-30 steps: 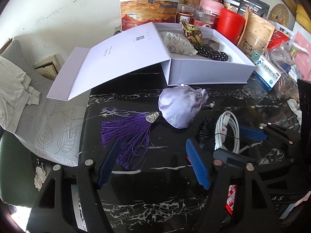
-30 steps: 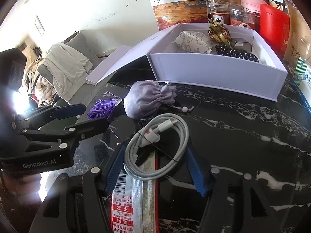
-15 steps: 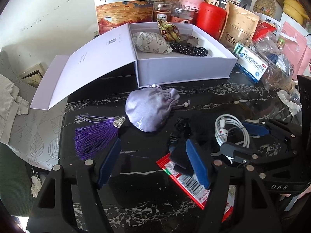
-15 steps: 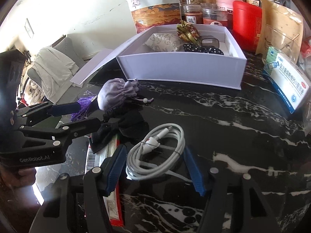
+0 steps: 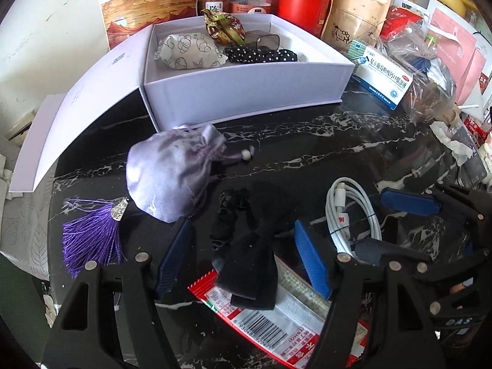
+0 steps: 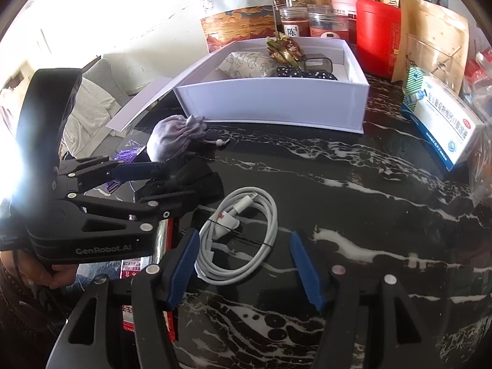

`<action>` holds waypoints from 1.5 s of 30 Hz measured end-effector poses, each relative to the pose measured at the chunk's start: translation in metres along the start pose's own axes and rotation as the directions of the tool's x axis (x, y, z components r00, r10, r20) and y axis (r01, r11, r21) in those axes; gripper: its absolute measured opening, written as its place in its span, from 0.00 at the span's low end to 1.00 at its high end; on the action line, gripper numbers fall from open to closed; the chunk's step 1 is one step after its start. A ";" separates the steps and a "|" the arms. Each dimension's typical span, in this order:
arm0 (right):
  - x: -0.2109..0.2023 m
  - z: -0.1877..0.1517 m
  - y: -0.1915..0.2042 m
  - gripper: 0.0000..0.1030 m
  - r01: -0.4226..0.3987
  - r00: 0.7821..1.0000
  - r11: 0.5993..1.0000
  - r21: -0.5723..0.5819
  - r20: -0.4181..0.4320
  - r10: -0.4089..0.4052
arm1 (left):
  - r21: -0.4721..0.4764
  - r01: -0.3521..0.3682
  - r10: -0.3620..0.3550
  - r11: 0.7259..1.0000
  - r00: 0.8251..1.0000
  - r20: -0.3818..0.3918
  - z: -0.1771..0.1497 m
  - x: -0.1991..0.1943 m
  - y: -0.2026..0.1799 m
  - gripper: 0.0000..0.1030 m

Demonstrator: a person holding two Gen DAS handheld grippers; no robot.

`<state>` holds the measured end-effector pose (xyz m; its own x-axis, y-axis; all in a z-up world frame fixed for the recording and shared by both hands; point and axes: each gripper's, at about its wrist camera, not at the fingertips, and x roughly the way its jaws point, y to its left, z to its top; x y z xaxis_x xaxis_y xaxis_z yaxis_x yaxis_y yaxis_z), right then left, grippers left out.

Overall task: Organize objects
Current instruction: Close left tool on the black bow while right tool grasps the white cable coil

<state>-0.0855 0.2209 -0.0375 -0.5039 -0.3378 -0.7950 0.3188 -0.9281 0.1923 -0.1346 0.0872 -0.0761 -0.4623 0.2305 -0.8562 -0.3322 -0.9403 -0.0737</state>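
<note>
Left tool (image 5: 243, 261) now astride black cloth (image 5: 246, 246), unclamped; right tool (image 6: 243, 264), just widened, around cable (image 6: 240, 233).

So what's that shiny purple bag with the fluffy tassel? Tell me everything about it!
The purple pouch looks like shiny lilac satin, plump and wrinkled, gathered shut by a drawstring that ends in a small white bead. At its other end a silvery cap holds a darker purple tassel, fanned out flat. The pouch lies on its side on the black marble table, just in front of the open white box, next to a black cloth item. No gripper is touching it.
</note>
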 end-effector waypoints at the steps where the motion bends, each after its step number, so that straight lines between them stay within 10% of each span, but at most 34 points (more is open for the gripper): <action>1: 0.002 0.000 0.001 0.69 0.008 1.000 1.000 -0.003 0.001 -0.008 | 0.014 -0.010 0.009 1.000 1.000 0.011 0.000 0.000 -0.002 0.59; 7: 0.011 0.001 0.006 0.74 0.042 0.999 0.999 -0.008 -0.006 -0.042 | 0.071 -0.013 0.011 0.997 1.000 0.026 0.002 0.000 -0.011 0.25; 16: 0.019 -0.002 0.019 0.75 0.155 0.988 0.987 -0.051 0.019 -0.154 | 0.069 0.017 -0.019 0.997 0.999 0.027 -0.002 -0.008 -0.014 0.22; 19: 0.019 -0.003 0.022 0.55 0.191 0.982 0.979 -0.077 0.031 -0.189 | 0.067 -0.002 0.000 0.998 0.999 0.033 -0.004 -0.013 -0.012 0.22; 45: -0.034 0.002 0.022 0.53 0.116 0.990 0.990 -0.080 0.091 -0.109 | 0.055 -0.057 0.051 0.997 0.994 0.095 0.001 -0.064 -0.014 0.22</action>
<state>-0.0634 0.2115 -0.0053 -0.6064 -0.2474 -0.7557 0.3208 -0.9457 0.0521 -0.1016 0.0856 -0.0196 -0.5547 0.2047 -0.8064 -0.3502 -0.9367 0.0031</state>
